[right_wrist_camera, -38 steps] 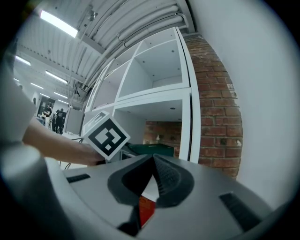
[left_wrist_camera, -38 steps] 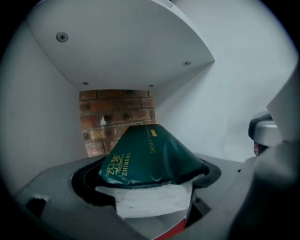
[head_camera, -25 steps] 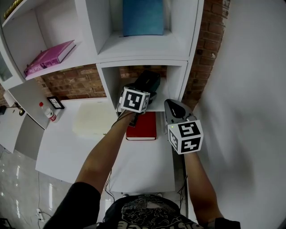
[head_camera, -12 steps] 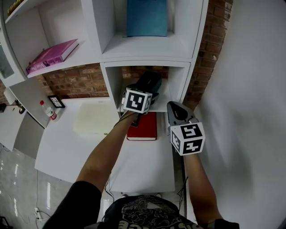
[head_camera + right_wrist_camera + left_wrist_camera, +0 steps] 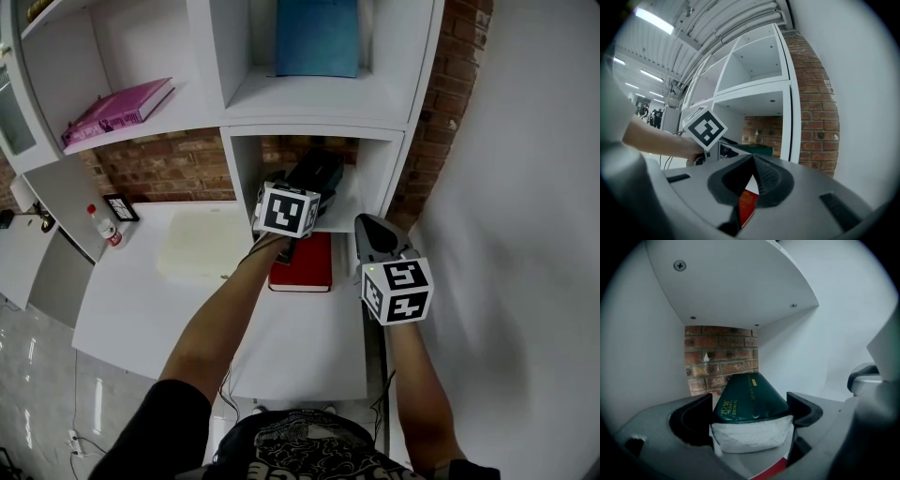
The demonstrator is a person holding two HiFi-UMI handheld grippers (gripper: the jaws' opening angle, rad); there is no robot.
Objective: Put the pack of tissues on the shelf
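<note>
The pack of tissues (image 5: 751, 401) is dark green with a white end face, and my left gripper (image 5: 751, 417) is shut on it. In the head view the pack of tissues (image 5: 315, 172) reaches into the lower cubby of the white shelf (image 5: 314, 134), ahead of my left gripper (image 5: 302, 192). I cannot tell whether the pack touches the cubby floor. My right gripper (image 5: 367, 225) hangs to the right of the cubby with nothing in it. In the right gripper view the right gripper (image 5: 753, 160) is shut, and the pack (image 5: 758, 149) shows beyond it.
A red book (image 5: 302, 263) lies on the white table (image 5: 300, 347) below the cubby. A blue box (image 5: 317, 37) stands in the cubby above, and a pink book (image 5: 117, 106) lies on a left shelf. A pale pad (image 5: 202, 246), a small bottle (image 5: 103, 226) and a brick wall (image 5: 159, 167) are at left.
The head view has shifted slightly. My left gripper still holds the pack at the cubby, and my right gripper has drifted a little right and down.
</note>
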